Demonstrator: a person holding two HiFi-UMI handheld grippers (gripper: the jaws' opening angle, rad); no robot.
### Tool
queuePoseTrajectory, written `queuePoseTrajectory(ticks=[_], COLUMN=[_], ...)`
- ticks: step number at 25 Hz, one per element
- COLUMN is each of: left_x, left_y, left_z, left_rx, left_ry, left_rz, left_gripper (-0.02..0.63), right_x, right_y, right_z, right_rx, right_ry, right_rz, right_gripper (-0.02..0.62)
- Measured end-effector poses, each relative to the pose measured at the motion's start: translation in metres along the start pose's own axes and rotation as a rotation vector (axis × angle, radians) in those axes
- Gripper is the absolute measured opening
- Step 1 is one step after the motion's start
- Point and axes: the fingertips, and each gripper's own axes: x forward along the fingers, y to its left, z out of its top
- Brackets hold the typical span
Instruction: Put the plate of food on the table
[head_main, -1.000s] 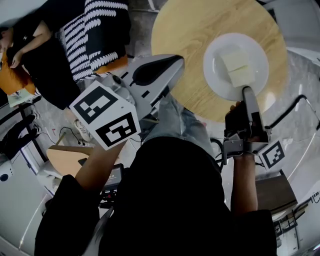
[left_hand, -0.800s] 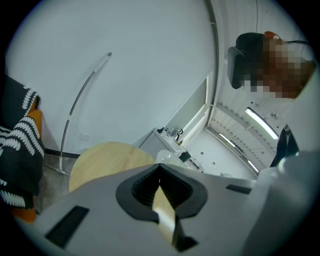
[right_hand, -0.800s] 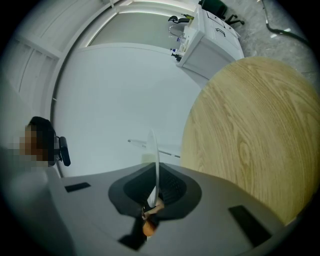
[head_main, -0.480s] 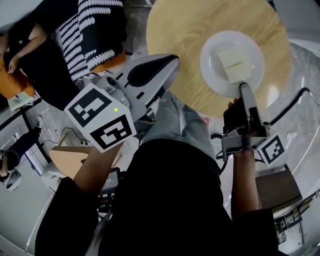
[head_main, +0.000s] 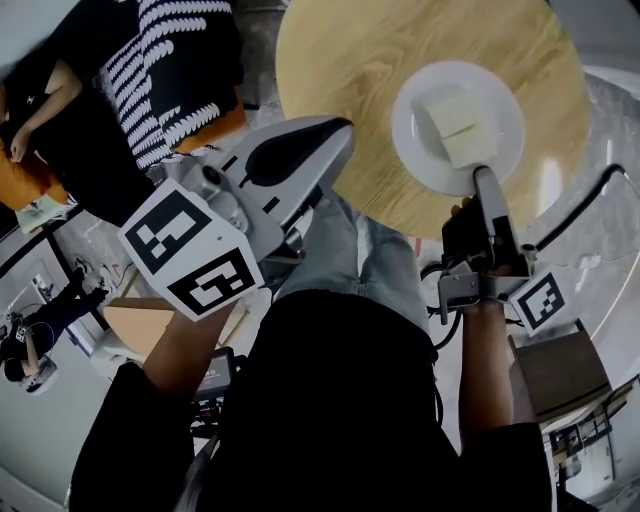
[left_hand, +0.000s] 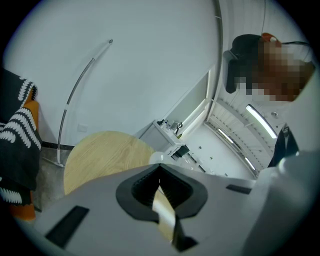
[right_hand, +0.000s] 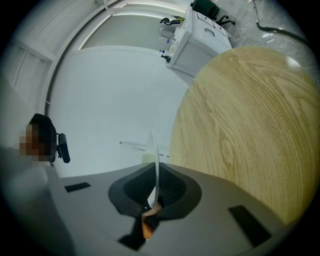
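Right gripper (head_main: 483, 178) is clamped on the near rim of the plate (head_main: 412, 135). Its own view shows that rim edge-on, pinched between the pads. The plate carries a pale slab of food (head_main: 456, 127) and sits level over the table (head_main: 340, 60), toward the table's near right edge. Whether the plate touches the tabletop: cannot tell from any view

Just changed: the table fills more of the head view than a second ago, which fits the plate being brought down onto it. Grip same, jaws no wider. Judgement: set-down nearly complete, release not begun

Versus the earlier frame: the plate keeps roughly the same spot over the table. Left gripper (head_main: 340, 130), jaws together on nothing, is off the table's near left edge and has slid a little away from it

Next, judged: settle the plate flat, then open
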Motion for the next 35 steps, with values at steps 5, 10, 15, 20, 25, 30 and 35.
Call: queuePoseTrajectory(ticks=[5, 10, 15, 20, 25, 30, 35], left_x=[0.021, 0.041, 0.049, 0.052, 0.056, 0.065, 0.064], left_y=[0.003, 0.006, 0.017, 0.024, 0.031, 0.042, 0.044], left_z=[-0.013, -0.036, -0.041, -0.046, -0.047, -0.048, -0.046], left_rx=[-0.014, -0.027, -0.042, -0.057, -0.062, -0.063, -0.072], left_ry=[0.035, 0.082, 0.103, 0.114, 0.113, 0.115, 0.121], left_rz=[0.011, 0.024, 0.041, 0.050, 0.056, 0.057, 0.049], left_gripper=[0.006, 0.006, 0.006, 0.006, 0.006, 0.006, 0.006], right_x=[0.002, 0.003, 0.012, 0.015, 0.020, 0.025, 0.030], right_y=[-0.024, -0.055, -0.076, -0.086, -0.091, -0.109, -0.114], right_z=[0.013, 0.026, 0.033, 0.033, 0.033, 0.036, 0.033], right_rx=[0.018, 0.055, 0.092, 0.097, 0.088, 0.097, 0.099], right_ry=[0.003, 0.001, -0.011, -0.015, -0.005, 0.006, 0.010], right_rz=[0.015, 0.009, -0.008, -0.025, -0.047, -0.098, -0.122], right_gripper=[0.017, 0.017, 0.017, 0.017, 0.017, 0.017, 0.017])
